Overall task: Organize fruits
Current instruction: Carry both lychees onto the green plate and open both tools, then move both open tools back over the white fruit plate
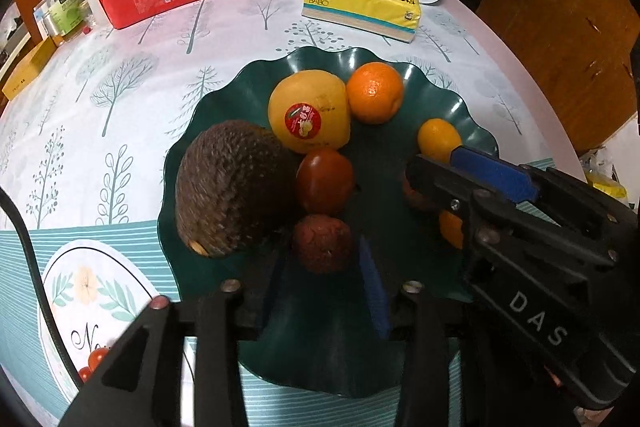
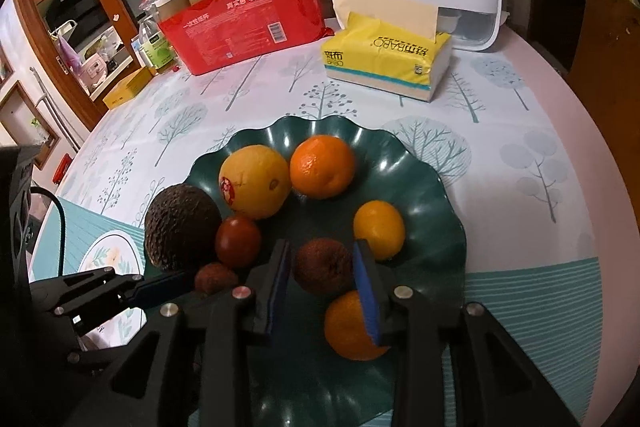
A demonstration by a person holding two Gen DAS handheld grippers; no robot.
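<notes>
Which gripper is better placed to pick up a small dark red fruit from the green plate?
Both are close. The right gripper looks slightly better: its open fingers already stand on either side of a dark red fruit. The left gripper is open too, with another dark red fruit just ahead.

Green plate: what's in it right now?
The green plate holds an avocado, a stickered yellow citrus, three oranges, a tomato and two brown lychee-like fruits. The right gripper straddles one; anything beneath the fruit is hidden.

black angular gripper (image 2: 324, 291) frames, silver screws, blue-padded fingers (image 2: 366, 291), white "das" lettering.
</notes>
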